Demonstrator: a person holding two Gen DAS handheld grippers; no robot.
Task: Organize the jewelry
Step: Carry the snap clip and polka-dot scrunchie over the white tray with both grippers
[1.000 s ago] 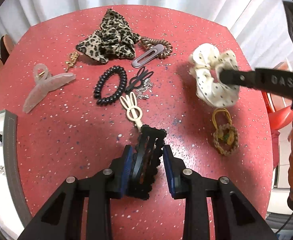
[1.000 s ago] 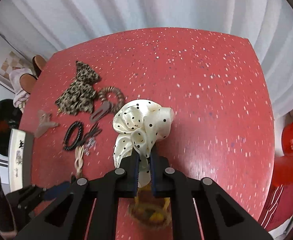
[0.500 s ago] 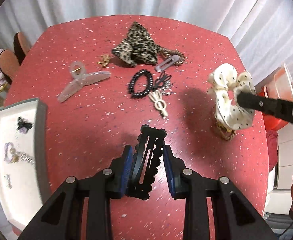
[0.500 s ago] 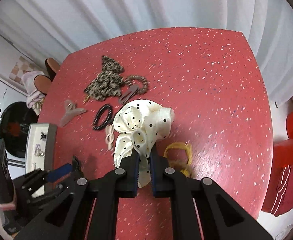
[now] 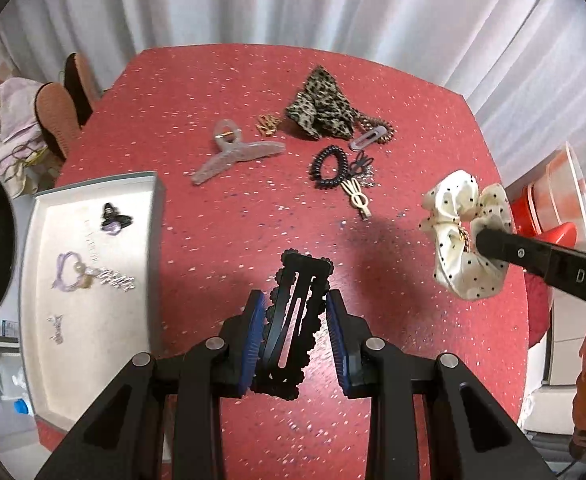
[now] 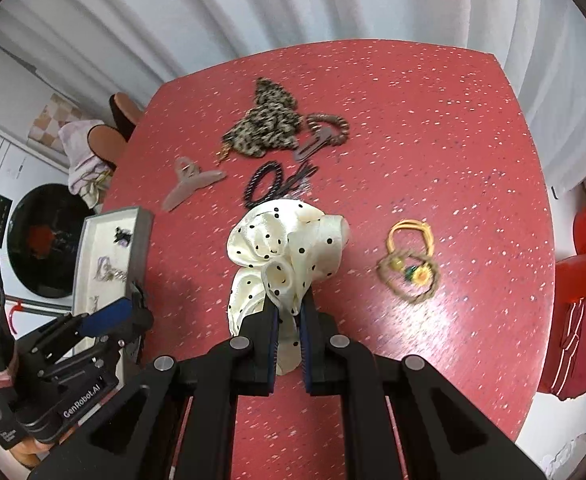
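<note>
Left gripper (image 5: pixel 295 330) pinching black scalloped clip (image 5: pixel 296 316), long axis along the fingers, above red table (image 5: pixel 221 92); grey tray (image 5: pixel 155 248) just to its left, nearer this hand; right gripper (image 6: pixel 289 344) clamped on polka-dot scrunchie (image 6: pixel 285 252), farther from tray

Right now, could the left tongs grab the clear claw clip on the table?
Probably not yet. The left tongs are shut on the black snap clip, so they are full. The clear claw clip lies in the open with nothing covering it.
</note>
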